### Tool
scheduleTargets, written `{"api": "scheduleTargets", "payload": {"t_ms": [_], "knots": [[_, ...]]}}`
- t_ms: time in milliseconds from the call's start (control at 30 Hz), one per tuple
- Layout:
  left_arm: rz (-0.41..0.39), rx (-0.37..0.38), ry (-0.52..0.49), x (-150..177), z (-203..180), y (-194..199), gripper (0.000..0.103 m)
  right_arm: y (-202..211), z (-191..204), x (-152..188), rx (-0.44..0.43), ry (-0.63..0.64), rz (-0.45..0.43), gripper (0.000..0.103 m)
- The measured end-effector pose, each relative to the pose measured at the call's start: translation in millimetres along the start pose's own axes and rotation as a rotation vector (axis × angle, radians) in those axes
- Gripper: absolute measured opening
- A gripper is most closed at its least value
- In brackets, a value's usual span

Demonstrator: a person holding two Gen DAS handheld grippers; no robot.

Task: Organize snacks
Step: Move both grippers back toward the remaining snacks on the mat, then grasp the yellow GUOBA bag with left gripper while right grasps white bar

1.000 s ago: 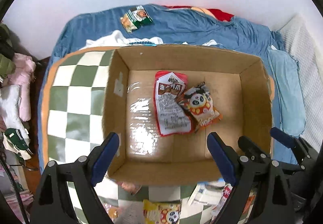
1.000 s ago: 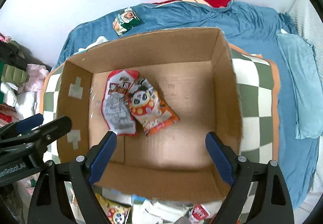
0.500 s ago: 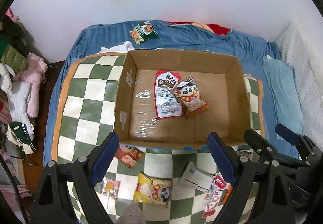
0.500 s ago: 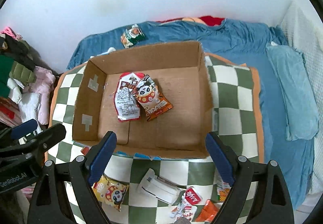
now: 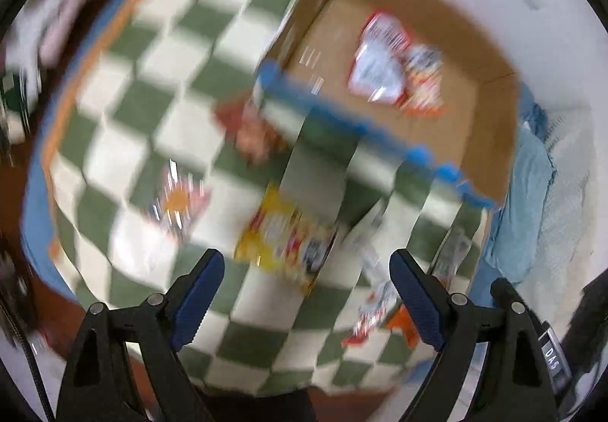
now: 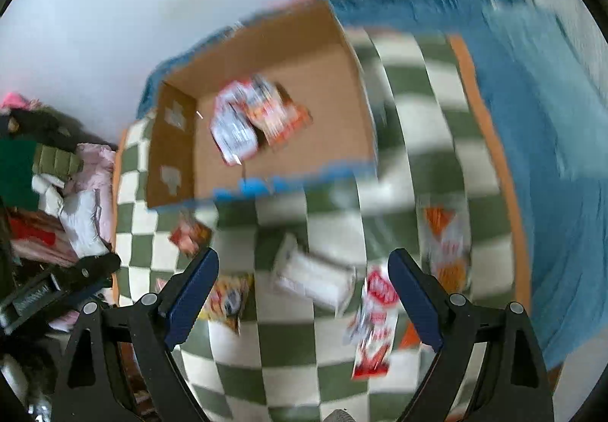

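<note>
Both views are blurred by motion. A cardboard box (image 5: 490, 118) (image 6: 334, 87) lies on a green-and-white checked blanket (image 5: 152, 53) (image 6: 429, 114). Two snack packets rest inside it: a red-and-white one (image 5: 376, 65) (image 6: 231, 125) and an orange panda one (image 5: 423, 80) (image 6: 281, 114). Loose packets lie on the blanket in front of the box: a yellow one (image 5: 288, 239) (image 6: 228, 298), a white one (image 6: 313, 275), a red-and-white one (image 6: 376, 319), an orange-and-white one (image 6: 444, 247). My left gripper (image 5: 306, 289) hangs open above the yellow packet. My right gripper (image 6: 304, 289) hangs open above the white packet. Neither holds anything.
A red packet (image 5: 250, 129) (image 6: 190, 232) lies by the box's near corner, another (image 5: 178, 198) further left. Blue bedding (image 6: 551, 141) surrounds the blanket. Piled clothes (image 6: 57, 194) sit at the left. The left gripper's body (image 6: 57, 289) shows in the right wrist view.
Both grippers pulled back from over the box toward the near side of the blanket, so the loose packets now lie under them. The left view has rolled. Both stayed open.
</note>
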State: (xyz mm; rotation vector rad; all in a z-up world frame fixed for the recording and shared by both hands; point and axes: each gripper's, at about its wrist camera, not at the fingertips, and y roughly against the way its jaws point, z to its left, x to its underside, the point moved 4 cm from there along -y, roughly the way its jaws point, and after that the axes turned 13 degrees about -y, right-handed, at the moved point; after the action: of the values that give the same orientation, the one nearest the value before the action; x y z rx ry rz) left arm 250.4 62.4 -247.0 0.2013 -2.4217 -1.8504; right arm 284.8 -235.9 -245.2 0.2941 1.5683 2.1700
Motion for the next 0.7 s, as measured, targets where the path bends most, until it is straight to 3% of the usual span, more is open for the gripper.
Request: {"api": "scheduleTargets", "payload": {"t_ms": [200,333,467,700], "knots": [[0.175,0.139,0.24,13,29,-68,0.088,-52,-41,26,0.029,-0.138,0.122,0.093],[0.254,0.163,0.335,9,24,-99,0.088,-74,-52,30,0.05,-0.18,0.149,0.093],[0.312,0.126,0.398,2,18,-126,0.088,-89,-48,28,0.072,-0.18,0.163,0.093],[0.392,-0.03,0.39,0,13,-162,0.088,-122,-42,21,0.071,-0.23,0.215,0.093]]}}
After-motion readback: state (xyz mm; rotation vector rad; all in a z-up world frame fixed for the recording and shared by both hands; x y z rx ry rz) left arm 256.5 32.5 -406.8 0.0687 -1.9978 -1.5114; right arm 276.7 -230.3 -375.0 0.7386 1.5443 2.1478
